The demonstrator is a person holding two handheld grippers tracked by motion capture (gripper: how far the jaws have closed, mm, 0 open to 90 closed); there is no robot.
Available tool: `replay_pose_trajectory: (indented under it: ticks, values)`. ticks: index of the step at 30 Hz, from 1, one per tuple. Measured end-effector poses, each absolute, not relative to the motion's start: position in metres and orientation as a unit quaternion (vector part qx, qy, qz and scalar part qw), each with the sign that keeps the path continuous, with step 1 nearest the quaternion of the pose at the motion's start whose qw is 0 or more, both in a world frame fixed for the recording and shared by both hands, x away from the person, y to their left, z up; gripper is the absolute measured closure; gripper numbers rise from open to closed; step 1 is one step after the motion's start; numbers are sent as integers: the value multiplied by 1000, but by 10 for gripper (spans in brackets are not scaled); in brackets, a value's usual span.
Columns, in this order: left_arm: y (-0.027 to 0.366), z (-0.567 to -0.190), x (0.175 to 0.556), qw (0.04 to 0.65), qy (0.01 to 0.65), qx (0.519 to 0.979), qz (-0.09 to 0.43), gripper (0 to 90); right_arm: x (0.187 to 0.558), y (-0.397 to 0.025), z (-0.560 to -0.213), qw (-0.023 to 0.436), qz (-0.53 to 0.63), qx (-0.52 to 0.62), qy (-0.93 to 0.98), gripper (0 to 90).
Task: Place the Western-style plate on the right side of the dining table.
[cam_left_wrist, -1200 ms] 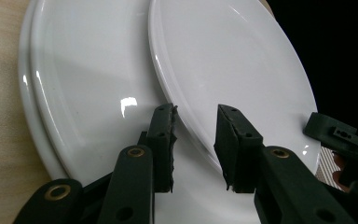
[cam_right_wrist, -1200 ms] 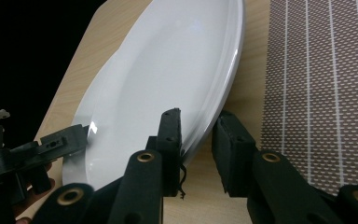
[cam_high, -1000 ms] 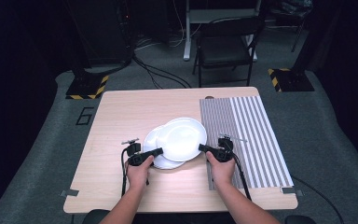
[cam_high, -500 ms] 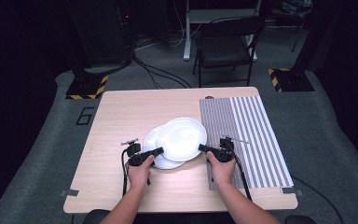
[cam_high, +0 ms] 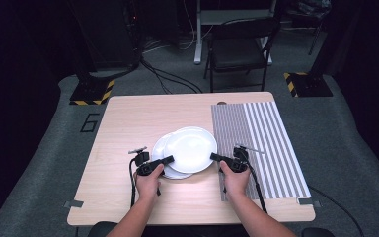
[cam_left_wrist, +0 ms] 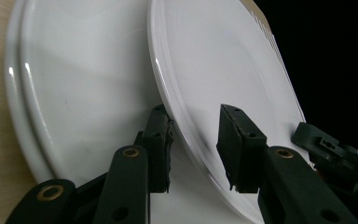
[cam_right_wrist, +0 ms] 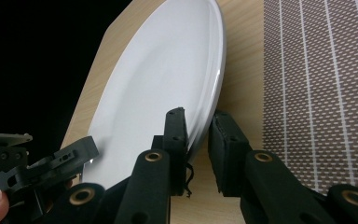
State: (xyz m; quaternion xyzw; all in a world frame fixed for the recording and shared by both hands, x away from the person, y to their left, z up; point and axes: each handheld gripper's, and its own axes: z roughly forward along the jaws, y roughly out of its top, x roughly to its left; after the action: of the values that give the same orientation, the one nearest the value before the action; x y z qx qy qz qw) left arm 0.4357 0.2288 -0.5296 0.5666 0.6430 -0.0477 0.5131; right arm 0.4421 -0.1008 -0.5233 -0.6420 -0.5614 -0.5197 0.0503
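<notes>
Fingers: left gripper clamps the top plate rim at 8 o'clock; right gripper clenches its 4 o'clock rim.
Change: top plate now sits slightly higher, tilted off the lower plates.
Room: striped mat at 3 o'clock lies bare; worktop open at 12.

On the desk two plates overlap near the front middle: the upper plate lies partly over the lower plate, which is to its left. The mat covers the desk's right part. Behind the desk stands a chair.
</notes>
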Motion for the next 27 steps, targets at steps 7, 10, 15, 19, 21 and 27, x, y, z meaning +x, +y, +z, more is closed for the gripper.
replay_pose_trajectory:
  ticks: [7, 10, 15, 19, 21, 27]
  values:
    - [225, -529, 433, 508, 647, 568, -37, 701, 439, -98, -524, 50, -514, -644, -565, 764]
    - [221, -527, 432, 509, 648, 566, -26, 696, 437, -97, -524, 50, -514, -646, -562, 760]
    - [221, -526, 432, 511, 643, 570, -19, 699, 435, -96, -525, 45, -513, -644, -566, 751]
    - [221, -524, 432, 520, 638, 568, -10, 700, 435, -95, -524, 46, -516, -643, -564, 741]
    - [222, -522, 432, 522, 636, 568, -8, 703, 434, -94, -523, 46, -517, -643, -563, 733]
    - [223, -524, 432, 523, 635, 569, -5, 699, 434, -91, -522, 49, -514, -646, -562, 734]
